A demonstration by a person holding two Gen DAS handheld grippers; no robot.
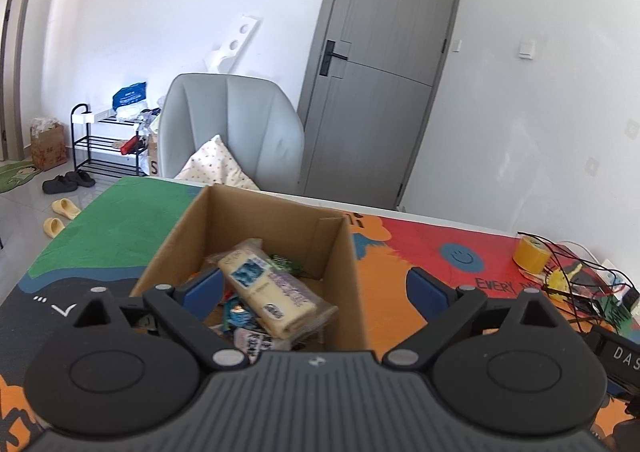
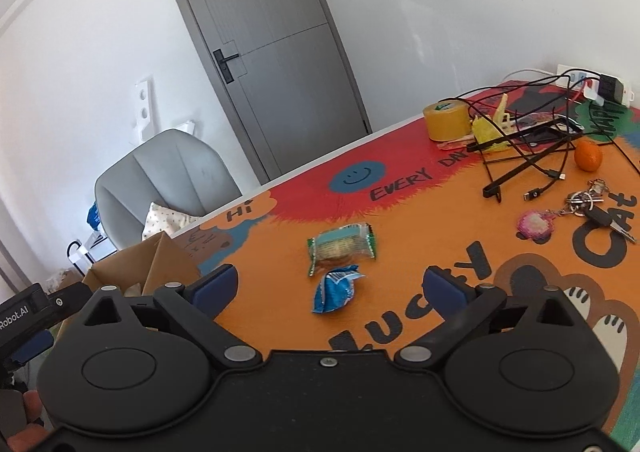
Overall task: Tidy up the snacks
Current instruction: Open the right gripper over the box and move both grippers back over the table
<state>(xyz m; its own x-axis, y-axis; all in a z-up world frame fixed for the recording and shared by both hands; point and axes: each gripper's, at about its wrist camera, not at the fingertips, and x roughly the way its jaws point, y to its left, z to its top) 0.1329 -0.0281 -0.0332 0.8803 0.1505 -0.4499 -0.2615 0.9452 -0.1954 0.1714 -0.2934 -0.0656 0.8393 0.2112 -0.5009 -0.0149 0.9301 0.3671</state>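
Observation:
An open cardboard box (image 1: 256, 236) stands on the colourful table mat (image 1: 400, 252). Inside lies a long cream biscuit pack (image 1: 264, 288) on top of several small snack packets. My left gripper (image 1: 316, 288) hangs open over the box's near right corner, its left pad above the box's inside, nothing between its fingers. In the right wrist view a green-edged cracker packet (image 2: 342, 248) and a crumpled blue packet (image 2: 334, 288) lie on the orange mat. My right gripper (image 2: 332, 284) stands open just short of them, the blue packet showing between its pads but not pressed. The box (image 2: 136, 264) sits at left.
A yellow tape roll (image 2: 446, 121), tangled black cables (image 2: 528, 139), an orange fruit (image 2: 588, 155) and keys with a pink charm (image 2: 576, 215) crowd the mat's far right. A grey armchair (image 1: 232, 131) with a cushion stands beyond the table's far edge, a grey door (image 1: 380, 71) behind.

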